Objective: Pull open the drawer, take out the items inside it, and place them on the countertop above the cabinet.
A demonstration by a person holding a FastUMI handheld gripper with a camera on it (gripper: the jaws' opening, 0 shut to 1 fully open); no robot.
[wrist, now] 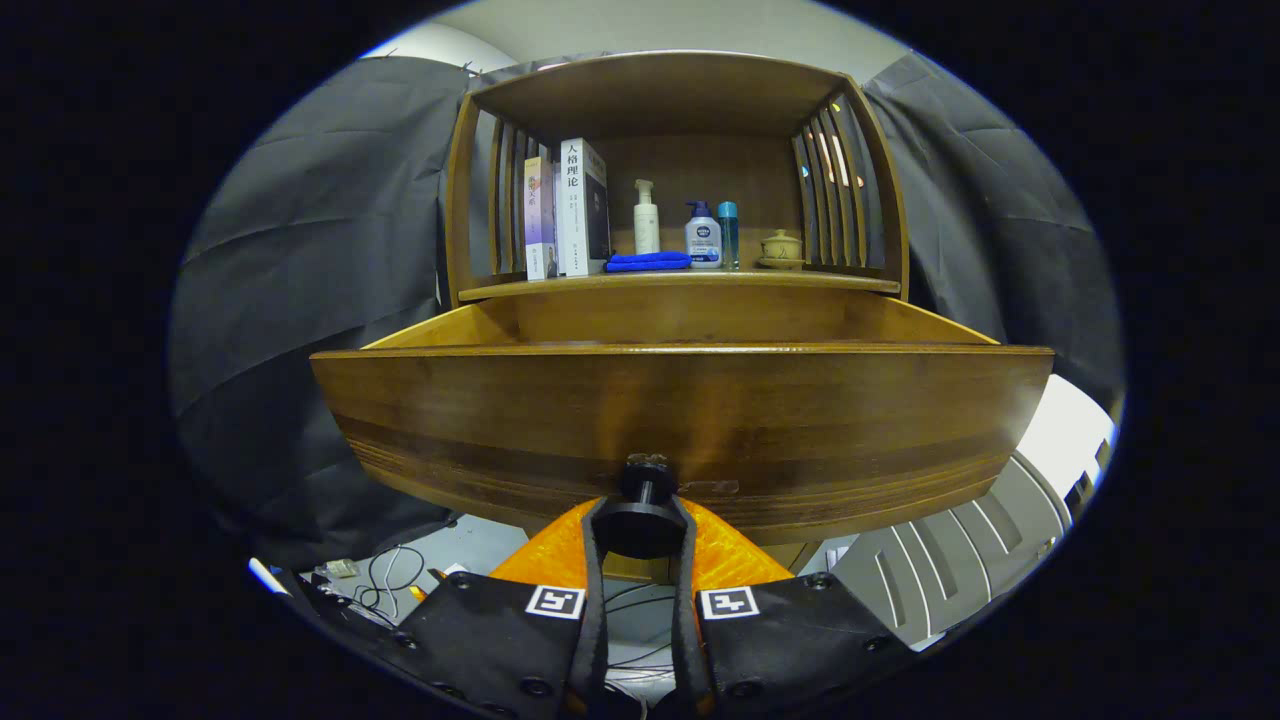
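The wooden drawer (680, 420) of the cabinet stands pulled out toward me, its wide front panel just ahead of the fingers. My gripper (641, 525) is shut on the drawer's black round knob (643, 515), one orange finger (545, 560) on each side of it. The drawer's front panel hides its inside; I see no items in it from here. Above the drawer lies the countertop (680, 284), a wooden shelf under a slatted hutch.
On the countertop stand two books (565, 210), a white pump bottle (646, 218), a blue-and-white bottle (703, 236), a slim blue bottle (728, 234), a folded blue cloth (648, 262) and a small lidded cup (781, 248). Cables (390, 580) lie on the floor, lower left.
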